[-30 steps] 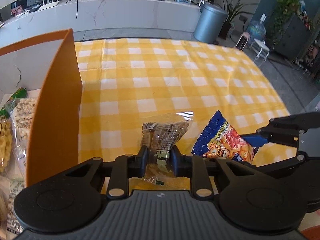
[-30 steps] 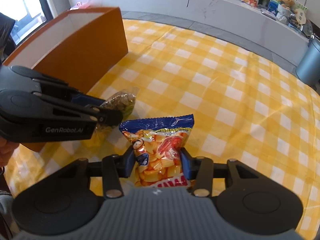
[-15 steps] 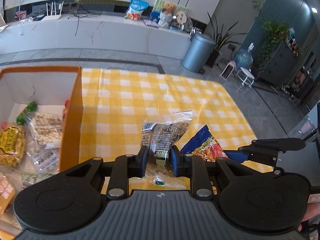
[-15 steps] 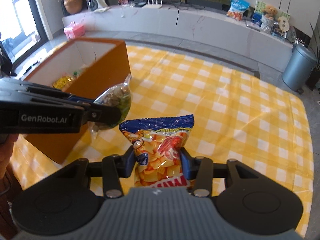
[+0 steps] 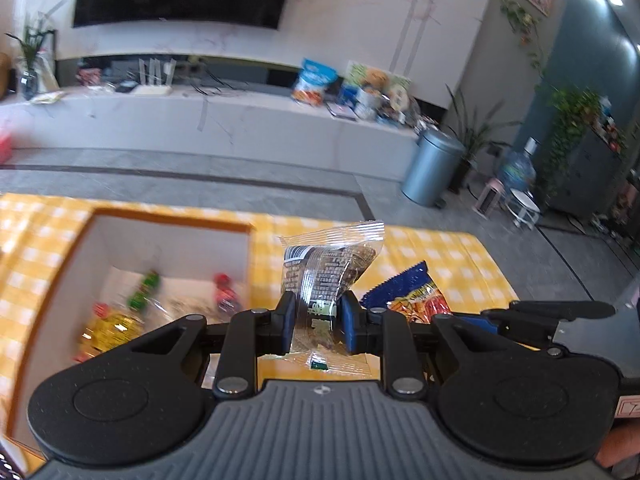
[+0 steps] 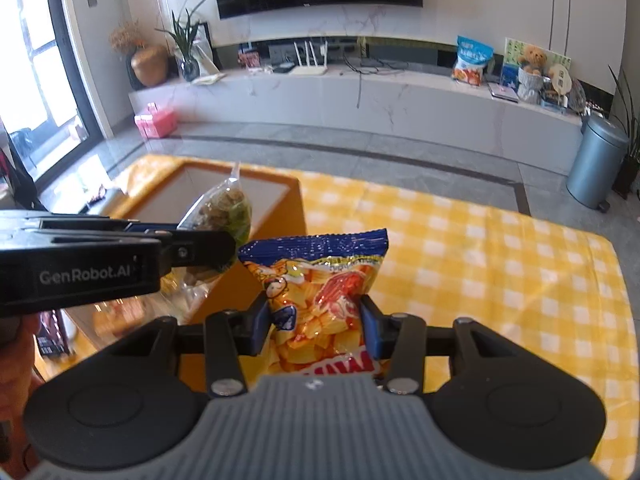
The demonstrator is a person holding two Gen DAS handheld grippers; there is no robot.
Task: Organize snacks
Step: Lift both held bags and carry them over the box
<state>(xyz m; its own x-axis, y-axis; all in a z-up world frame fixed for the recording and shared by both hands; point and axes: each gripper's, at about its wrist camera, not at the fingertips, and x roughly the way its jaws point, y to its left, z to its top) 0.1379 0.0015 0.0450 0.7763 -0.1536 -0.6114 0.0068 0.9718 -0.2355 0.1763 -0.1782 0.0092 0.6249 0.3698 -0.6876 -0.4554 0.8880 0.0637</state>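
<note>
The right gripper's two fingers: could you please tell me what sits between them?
A blue and orange chip bag sits clamped between the right gripper fingers, held above the checked tablecloth; the right wrist view shows it.

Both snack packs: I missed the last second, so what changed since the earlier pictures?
Both were lifted off the checked cloth. The clear pack in the left gripper and the chip bag in the right gripper now hang near the orange box. Both grips are unchanged; nothing was released.
</note>
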